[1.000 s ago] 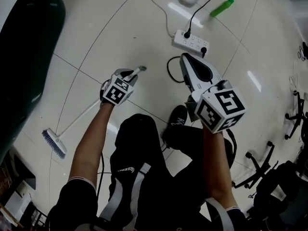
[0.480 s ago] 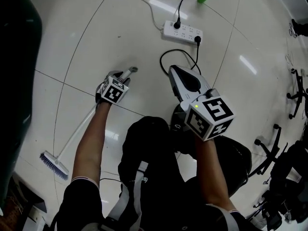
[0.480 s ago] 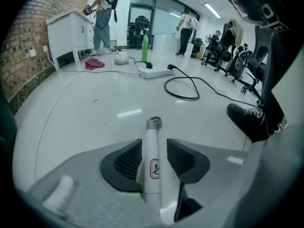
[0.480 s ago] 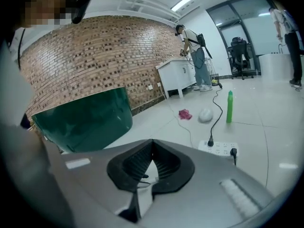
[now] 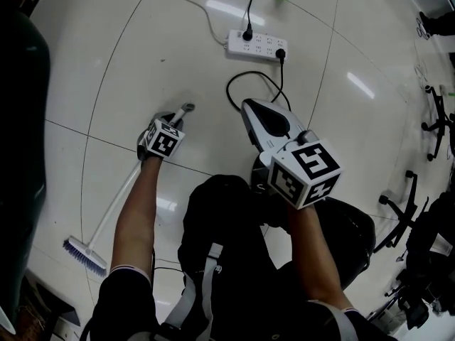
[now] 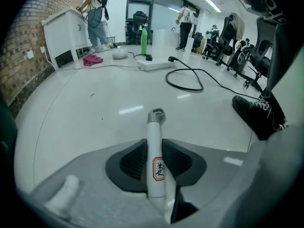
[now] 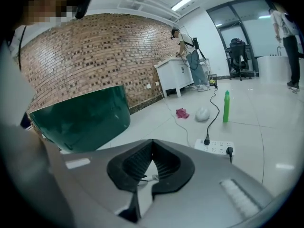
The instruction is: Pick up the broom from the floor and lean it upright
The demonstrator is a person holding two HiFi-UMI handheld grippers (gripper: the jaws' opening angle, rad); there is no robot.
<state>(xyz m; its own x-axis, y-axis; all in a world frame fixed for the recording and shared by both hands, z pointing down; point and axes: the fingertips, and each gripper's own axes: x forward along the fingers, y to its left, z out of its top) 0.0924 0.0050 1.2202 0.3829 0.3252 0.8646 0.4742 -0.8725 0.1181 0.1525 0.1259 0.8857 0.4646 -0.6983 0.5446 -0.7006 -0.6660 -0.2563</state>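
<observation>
Left gripper (image 5: 175,118), its 2 jaws just closing, clamps the handle end of the broom (image 5: 117,203) lying flat near the power strip (image 5: 256,45), likely to swing it upright; right gripper (image 7: 152,144) hangs closed, empty.

I've lowered my left gripper (image 5: 173,121), at 10 o'clock, and its jaws have just been closing onto the broom handle (image 6: 154,137).

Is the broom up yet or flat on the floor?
Flat: the broom lies along the floor, its handle tip between the left gripper's jaws, which have just been closing.
</observation>
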